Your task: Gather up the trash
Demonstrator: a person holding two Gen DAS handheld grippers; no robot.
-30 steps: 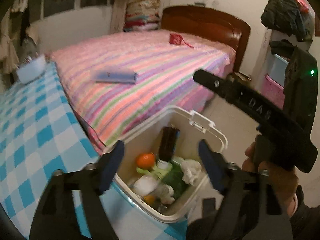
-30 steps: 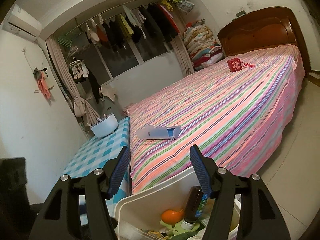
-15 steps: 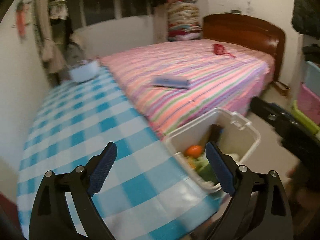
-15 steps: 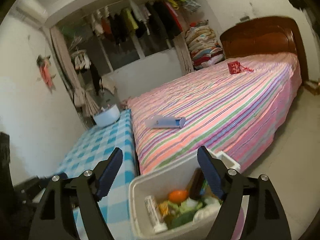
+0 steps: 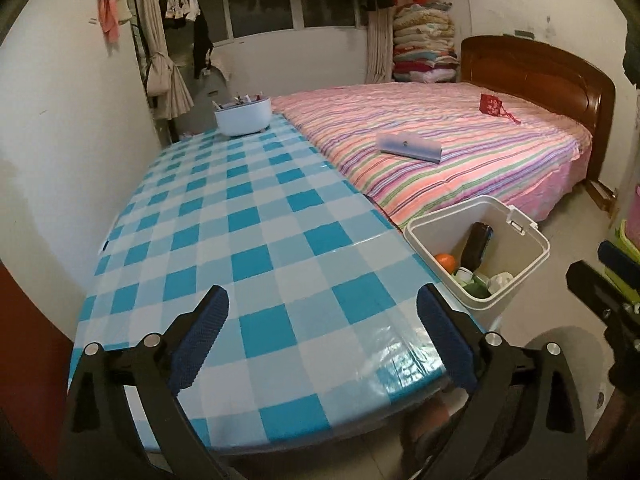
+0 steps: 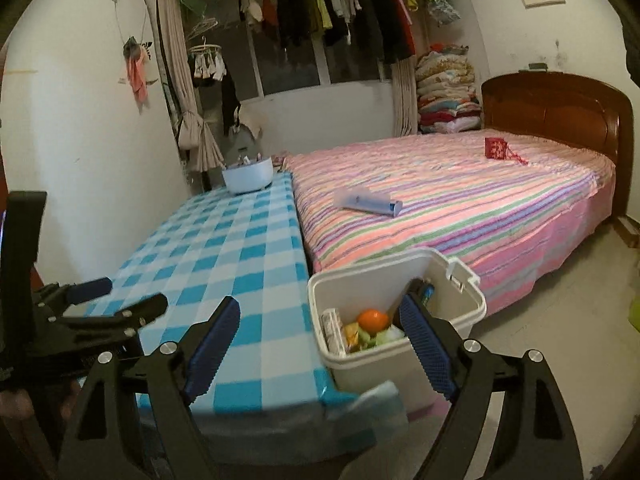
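A white trash bin (image 5: 530,236) stands on the floor between the checked table and the bed; it also shows in the right wrist view (image 6: 400,364). It holds an orange (image 6: 373,319), a dark bottle (image 5: 476,244), a can and wrappers. My left gripper (image 5: 322,330) is open and empty over the table's near end. My right gripper (image 6: 320,334) is open and empty, held back from the table's corner and the bin. The left gripper also appears at the left edge of the right wrist view (image 6: 100,300).
The table has a blue-and-white checked cloth (image 5: 248,216), with a white bowl (image 5: 243,117) at its far end. A striped bed (image 5: 460,152) carries a flat blue-white box (image 5: 410,147) and a red pouch (image 5: 493,105). Walls lie to the left.
Both grippers have pulled back and up from the bin. The left one swung left over the table. The bin now sits farther away in both views.
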